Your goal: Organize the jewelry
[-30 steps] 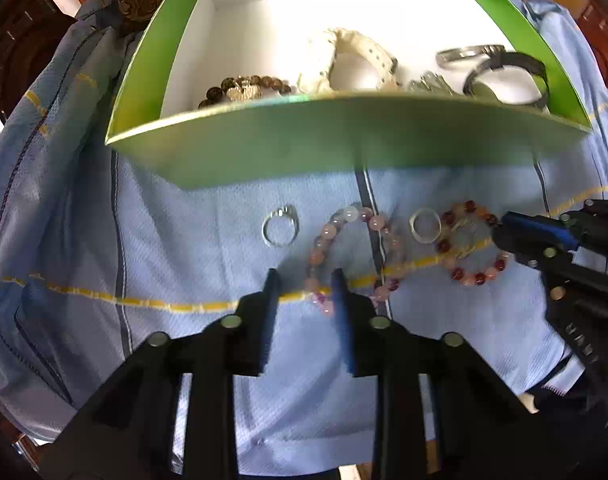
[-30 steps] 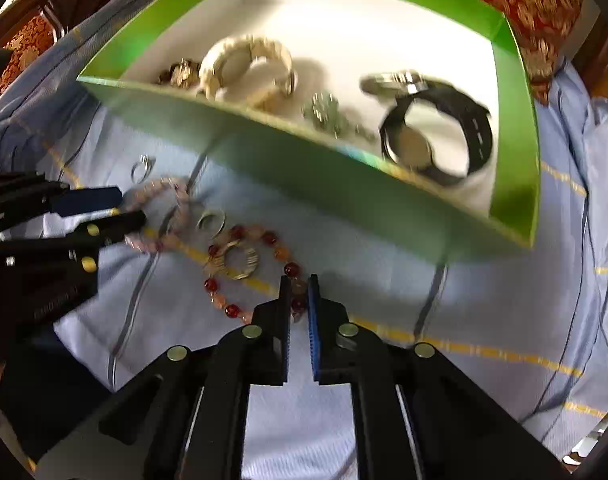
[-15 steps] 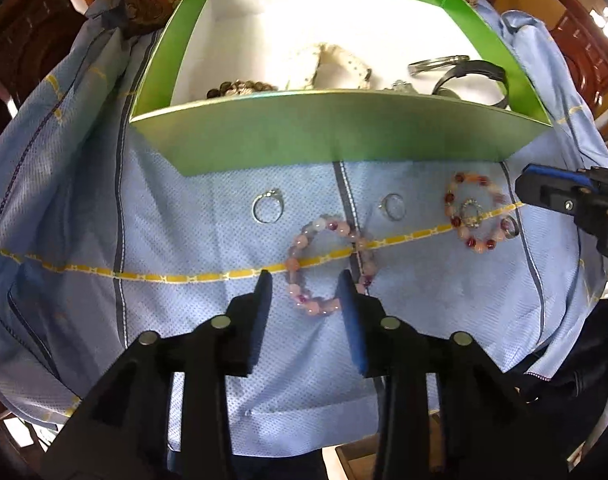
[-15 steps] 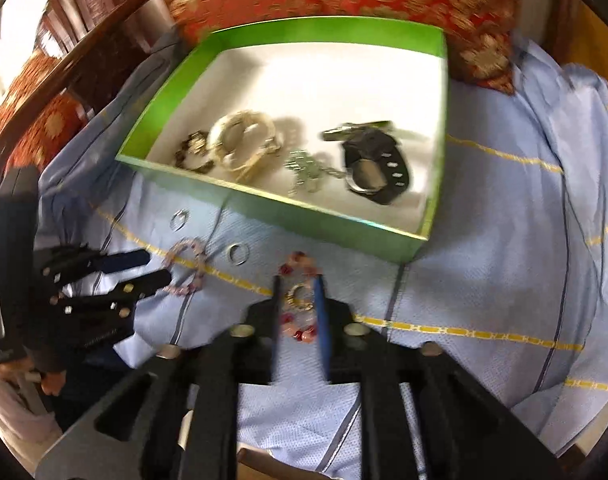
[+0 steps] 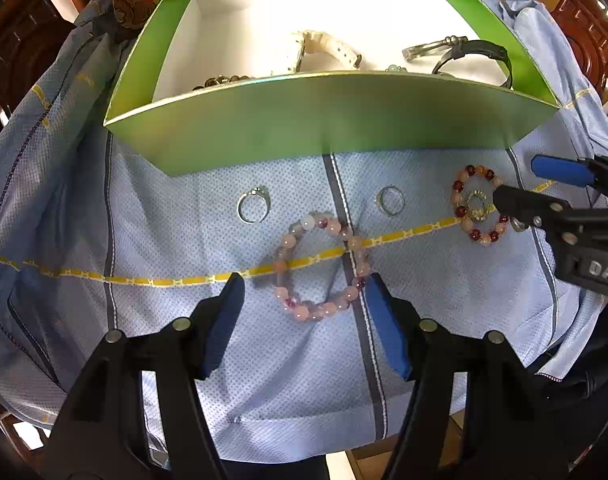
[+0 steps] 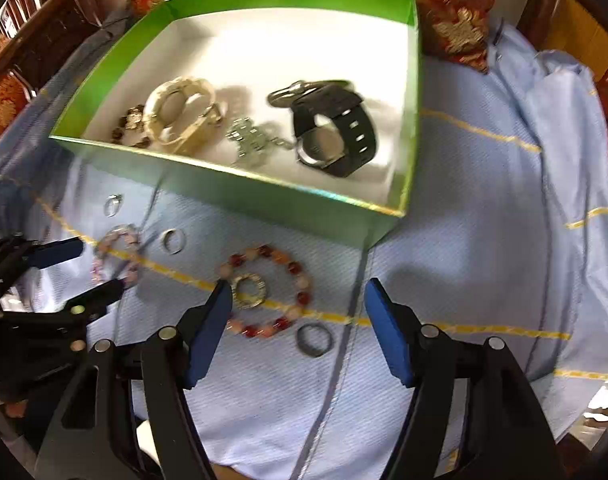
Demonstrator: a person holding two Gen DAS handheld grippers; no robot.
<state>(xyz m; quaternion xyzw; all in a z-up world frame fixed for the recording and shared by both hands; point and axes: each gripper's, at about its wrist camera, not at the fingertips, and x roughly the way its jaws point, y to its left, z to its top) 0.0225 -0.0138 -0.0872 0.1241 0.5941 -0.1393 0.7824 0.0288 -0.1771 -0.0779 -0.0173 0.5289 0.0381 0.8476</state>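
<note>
- Left wrist view: left gripper (image 5: 304,312), fingers spread wide, straddling near edge of pink bracelet (image 5: 324,266), which lies on cloth before green box (image 5: 328,120).
- Right gripper (image 6: 297,322), also wide apart, over red bracelet (image 6: 269,292) before box.
- Risk: closing fingers snag cloth or scatter nearby rings.
- Change: both grippers' fingers stood narrower half a second ago.

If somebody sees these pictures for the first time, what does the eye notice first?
The bright green box dominates, with a black watch and a cream bracelet inside. In front of it, on the blue cloth, lie a pink bead bracelet and a red bead bracelet, each before an open gripper.
</note>
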